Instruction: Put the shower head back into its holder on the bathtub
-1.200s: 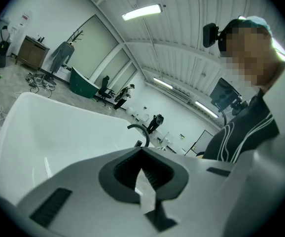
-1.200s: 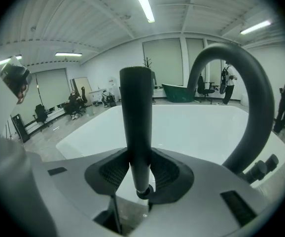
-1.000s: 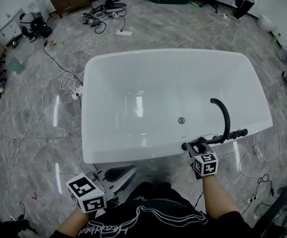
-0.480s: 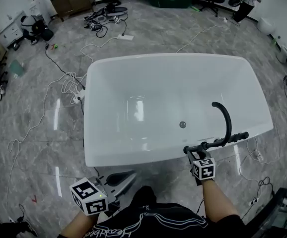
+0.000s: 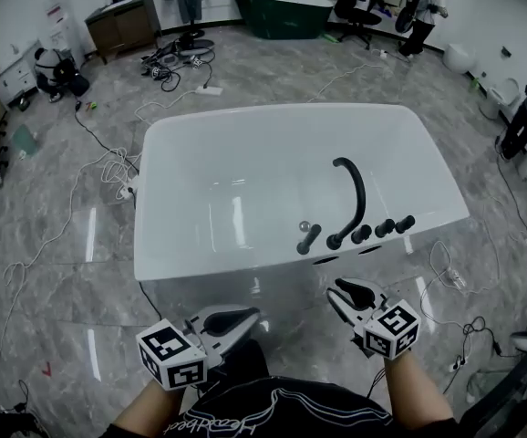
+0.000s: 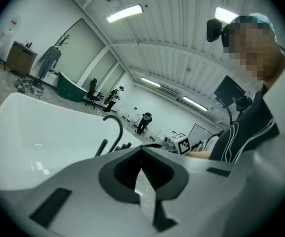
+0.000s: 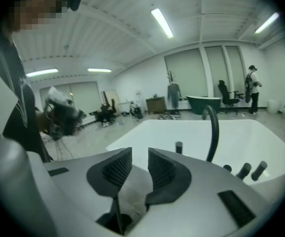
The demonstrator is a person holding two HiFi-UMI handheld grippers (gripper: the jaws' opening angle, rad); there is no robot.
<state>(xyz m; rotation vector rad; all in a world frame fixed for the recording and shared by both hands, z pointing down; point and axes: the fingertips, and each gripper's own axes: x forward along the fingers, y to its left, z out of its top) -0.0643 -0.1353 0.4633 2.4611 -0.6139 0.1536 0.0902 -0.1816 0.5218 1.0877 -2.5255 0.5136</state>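
Glossy white bathtub [image 5: 282,110], curved black spout [image 5: 359,190], veined grey stone floor [image 5: 63,245]

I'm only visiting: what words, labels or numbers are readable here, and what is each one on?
"Head...": white script on the person's black shirt; the remaining letters are unclear.
Red-and-white sign on the far wall: too small to read.
Cube on the left tool and cube on the right tool: black-and-white square patterns only, no letters.
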